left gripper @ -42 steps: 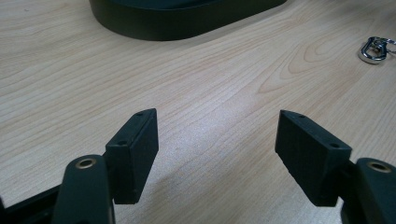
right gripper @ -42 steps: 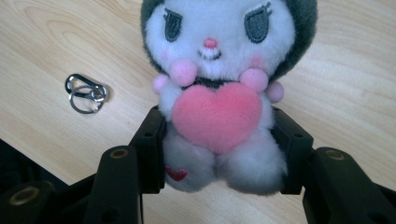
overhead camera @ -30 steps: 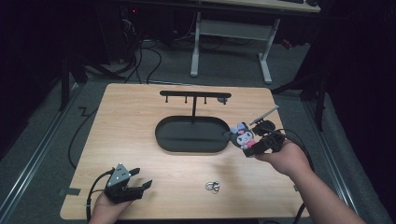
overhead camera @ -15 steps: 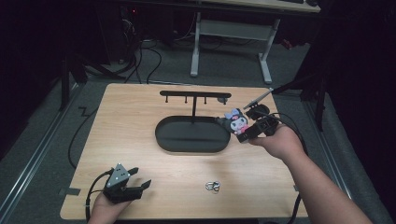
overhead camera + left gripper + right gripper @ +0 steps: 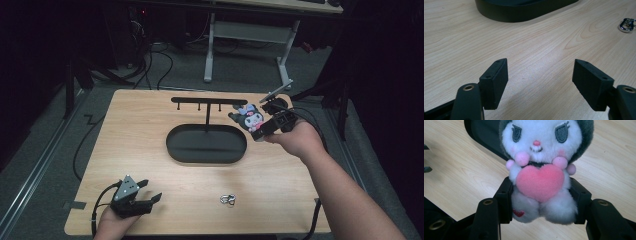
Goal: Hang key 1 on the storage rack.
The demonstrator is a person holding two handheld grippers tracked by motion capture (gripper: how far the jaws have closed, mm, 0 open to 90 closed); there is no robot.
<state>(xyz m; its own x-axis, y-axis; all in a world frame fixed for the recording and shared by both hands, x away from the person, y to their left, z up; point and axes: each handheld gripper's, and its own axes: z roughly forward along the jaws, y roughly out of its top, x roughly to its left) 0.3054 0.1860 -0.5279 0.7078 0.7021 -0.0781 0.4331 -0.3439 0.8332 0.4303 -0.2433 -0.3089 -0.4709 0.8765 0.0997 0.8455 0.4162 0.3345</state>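
- My left tool (image 5: 150,199) rests on the table (image 5: 140,150) at its near-left corner, jaws spread, nothing between them.
- My right tool (image 5: 254,129) pinches the plush toy (image 5: 248,118) above the black oval stand base's (image 5: 206,145) right end.

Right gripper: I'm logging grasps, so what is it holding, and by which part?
The right gripper is shut on the plush toy, its jaws clamping the sides of the lower body, below the pink heart.
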